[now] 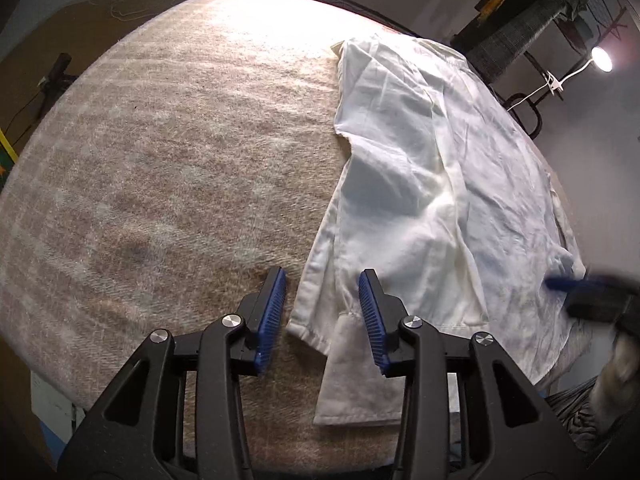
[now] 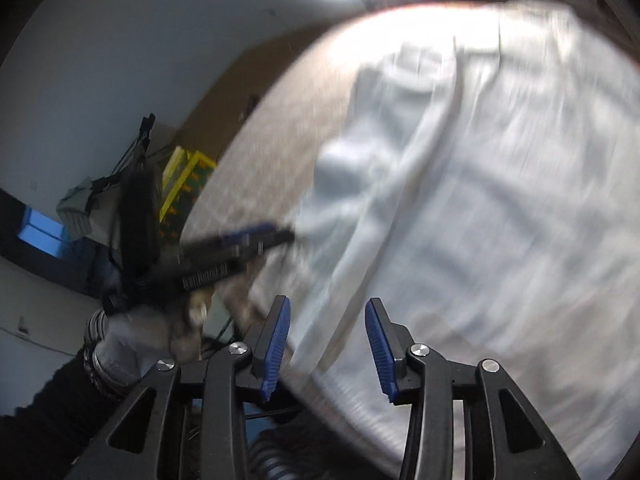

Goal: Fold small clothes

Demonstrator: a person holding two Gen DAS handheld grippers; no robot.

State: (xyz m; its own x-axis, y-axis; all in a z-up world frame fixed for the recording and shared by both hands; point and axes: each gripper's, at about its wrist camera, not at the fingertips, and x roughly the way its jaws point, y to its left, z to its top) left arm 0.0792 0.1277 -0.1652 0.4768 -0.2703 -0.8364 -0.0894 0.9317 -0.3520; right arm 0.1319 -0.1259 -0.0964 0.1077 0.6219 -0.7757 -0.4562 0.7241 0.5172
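One shirt [image 1: 440,184] on blanket [image 1: 160,160], side flap folded inward; remainder unfolded. Left gripper [image 1: 322,300] and right gripper [image 2: 328,336]: both released, empty, over shirt's near edge.

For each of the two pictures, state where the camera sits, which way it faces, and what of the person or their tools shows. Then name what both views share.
Left wrist: on the left gripper, facing along its open fingers over the white garment on the blanket-covered table; right gripper at the edge.
Right wrist: on the right gripper, open, facing the garment; the gloved left hand shows.
Shared: garment and table.
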